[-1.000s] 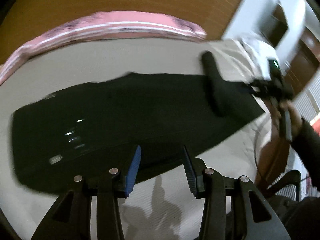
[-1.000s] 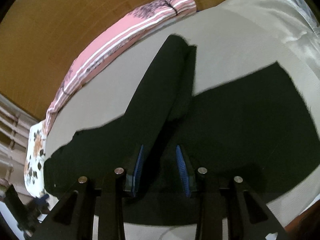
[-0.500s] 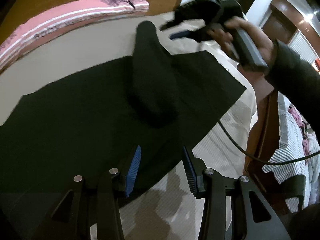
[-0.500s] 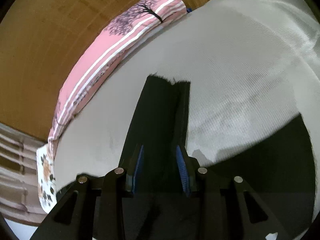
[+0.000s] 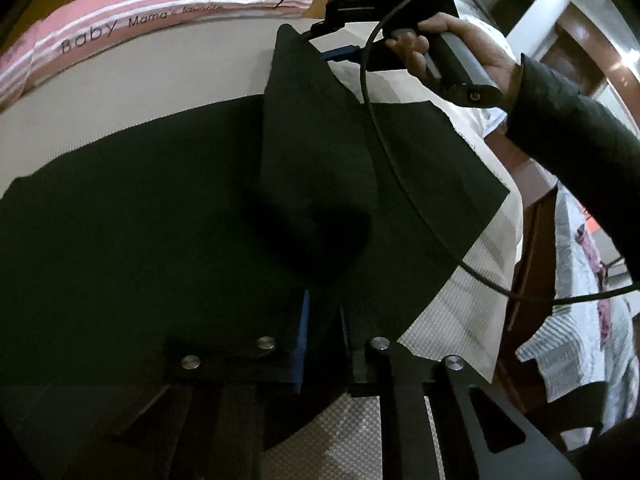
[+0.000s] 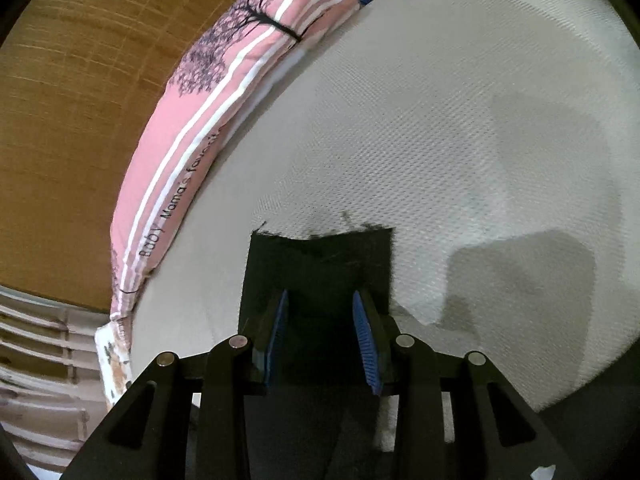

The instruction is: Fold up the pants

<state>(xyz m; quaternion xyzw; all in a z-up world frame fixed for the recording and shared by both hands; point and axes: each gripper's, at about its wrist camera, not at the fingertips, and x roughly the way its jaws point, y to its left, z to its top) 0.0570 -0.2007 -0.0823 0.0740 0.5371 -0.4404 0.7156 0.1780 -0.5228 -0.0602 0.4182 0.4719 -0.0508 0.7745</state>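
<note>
Black pants (image 5: 160,220) lie spread on a cream mattress (image 5: 140,92). My right gripper (image 5: 340,46) shows in the left wrist view at the top, held by a hand, shut on a pant-leg end and lifting it into a tall fold (image 5: 312,152). In the right wrist view the leg hem (image 6: 320,256) hangs between the blue fingers (image 6: 360,332) of the right gripper (image 6: 320,320). My left gripper (image 5: 322,320) is low over the near edge of the pants, its jaws narrowed with black cloth between them.
A pink striped pillow (image 5: 160,4) lies along the far edge of the mattress, against a wooden headboard (image 6: 80,80). A black cable (image 5: 420,208) hangs from the right gripper across the pants. The mattress edge and striped bedding (image 5: 580,340) are at the right.
My right gripper has lifted the leg end higher and carried it over the rest of the pants. My left gripper has come down onto the near edge and its jaws have narrowed on the cloth.
</note>
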